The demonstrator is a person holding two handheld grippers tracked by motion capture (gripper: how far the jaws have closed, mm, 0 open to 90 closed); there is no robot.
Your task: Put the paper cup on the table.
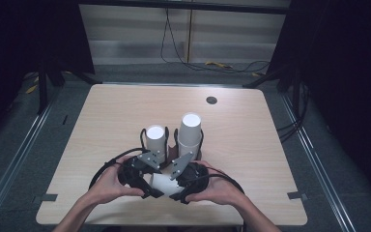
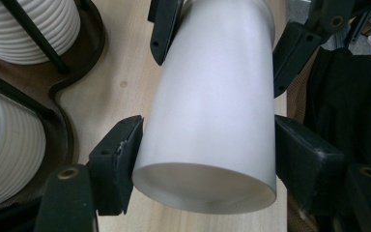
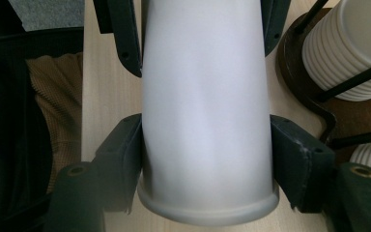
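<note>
Fingers (image 2: 118,159) of the left gripper (image 1: 136,175) are clamped on one end of a white paper cup (image 1: 163,182), and the fingers (image 3: 121,145) of the right gripper (image 1: 188,176) pinch the other end of it, so the cup hangs lying on its side between the two tools, low over the near edge of the surface (image 1: 101,125). In the left gripper view the flat base end of the cup (image 2: 212,121) sits nearest the camera; in the right gripper view the rolled rim (image 3: 207,208) does. It looks like one cup, though it may be two nested ones being drawn apart; no seam shows that would settle it. If so, the pull should run straight along the cup's length, each hand drawing outward, with a slight twist to break the fit. Thin paper walls will buckle under a hard squeeze, so the grip should stay only firm enough not to slip, with the rim end kept round. Just beyond the grippers stands a black wire holder (image 1: 142,140) with two stacks of upside-down ribbed cups, a shorter left stack (image 1: 154,140) and a taller right stack (image 1: 190,130). Elbows and cables should stay clear of these, since a knock could tip the taller one.
</note>
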